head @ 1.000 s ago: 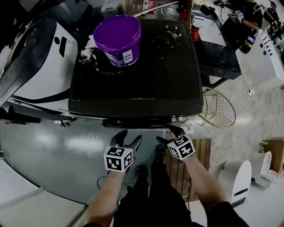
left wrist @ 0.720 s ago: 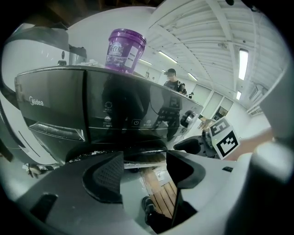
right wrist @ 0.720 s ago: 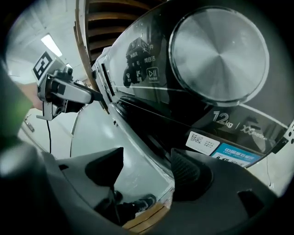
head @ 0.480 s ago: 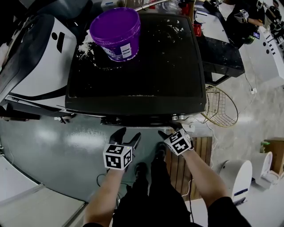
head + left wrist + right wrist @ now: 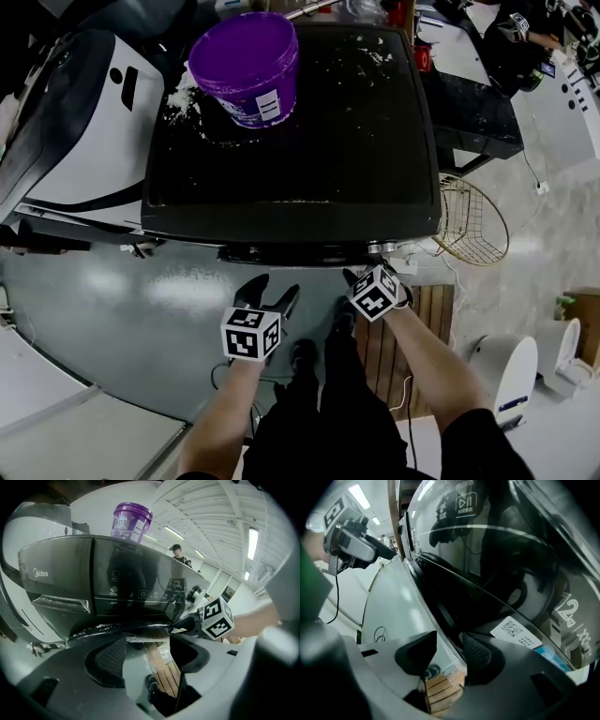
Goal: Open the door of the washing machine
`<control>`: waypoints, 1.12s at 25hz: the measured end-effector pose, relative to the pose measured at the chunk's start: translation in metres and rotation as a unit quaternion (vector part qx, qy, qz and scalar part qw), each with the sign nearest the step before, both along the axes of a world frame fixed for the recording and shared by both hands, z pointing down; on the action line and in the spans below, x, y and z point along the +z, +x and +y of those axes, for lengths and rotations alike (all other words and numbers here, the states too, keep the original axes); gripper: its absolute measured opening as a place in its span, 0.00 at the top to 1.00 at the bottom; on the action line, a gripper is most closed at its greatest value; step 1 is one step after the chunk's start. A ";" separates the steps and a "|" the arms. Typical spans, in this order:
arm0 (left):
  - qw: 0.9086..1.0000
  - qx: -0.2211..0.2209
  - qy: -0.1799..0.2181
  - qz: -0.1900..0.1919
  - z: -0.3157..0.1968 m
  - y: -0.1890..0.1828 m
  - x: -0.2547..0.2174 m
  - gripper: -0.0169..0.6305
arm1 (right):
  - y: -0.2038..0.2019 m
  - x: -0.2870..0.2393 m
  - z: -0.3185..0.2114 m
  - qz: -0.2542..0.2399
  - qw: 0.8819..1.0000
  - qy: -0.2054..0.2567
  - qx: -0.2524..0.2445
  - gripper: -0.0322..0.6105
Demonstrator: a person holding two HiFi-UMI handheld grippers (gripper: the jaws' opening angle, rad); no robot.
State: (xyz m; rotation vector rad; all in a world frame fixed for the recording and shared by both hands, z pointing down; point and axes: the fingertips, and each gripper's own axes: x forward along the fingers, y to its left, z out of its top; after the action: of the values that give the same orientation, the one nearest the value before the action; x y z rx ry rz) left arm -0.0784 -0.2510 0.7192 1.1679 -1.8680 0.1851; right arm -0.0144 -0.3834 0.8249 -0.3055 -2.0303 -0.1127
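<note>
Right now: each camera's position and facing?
Head view: person's head, steeply down on glossy black washing machine, purple plastic bucket; forearms, left gripper, right gripper.
Left gripper view: rides left gripper, faces machine's front panel; own jaws apart.
Right gripper view: rides right gripper, along door glass; own jaws just closing, door's edge between.
Shared: each gripper view shows other gripper.

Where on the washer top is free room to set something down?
The front half of the washer top, from the bucket to the front edge, is bare. The back is crowded: bucket at left, white powder around it and toward the right.
</note>
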 end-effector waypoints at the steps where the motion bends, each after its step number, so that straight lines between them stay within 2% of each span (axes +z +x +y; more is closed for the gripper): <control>1: 1.000 0.000 0.000 0.001 0.000 0.001 0.000 0.50 | 0.000 0.001 0.000 0.004 1.000 0.003 0.001 0.66; 6: 1.000 0.003 0.001 0.003 -0.004 -0.001 -0.001 0.51 | 0.000 0.002 -0.003 -0.005 0.999 0.032 -0.008 0.70; 12: 1.000 -0.005 0.001 0.005 -0.002 -0.002 0.003 0.51 | 0.001 0.010 -0.004 -0.004 0.995 0.084 -0.057 0.72; 17: 1.000 -0.007 0.002 0.001 0.003 0.002 0.000 0.51 | 0.003 0.008 -0.004 -0.004 0.993 0.076 -0.093 0.76; 22: 1.000 -0.012 0.006 0.005 0.007 0.009 -0.001 0.51 | 0.006 0.006 -0.004 0.014 0.994 0.053 -0.097 0.78; 28: 1.000 -0.010 0.005 0.004 0.010 0.007 0.001 0.51 | 0.007 0.009 -0.004 0.015 0.989 0.083 -0.120 0.77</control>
State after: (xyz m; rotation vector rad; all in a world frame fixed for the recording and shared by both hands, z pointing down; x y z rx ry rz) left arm -0.0713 -0.2410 0.7199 1.1557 -1.8753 0.1606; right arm -0.0077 -0.3877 0.8335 -0.4421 -1.9334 -0.4220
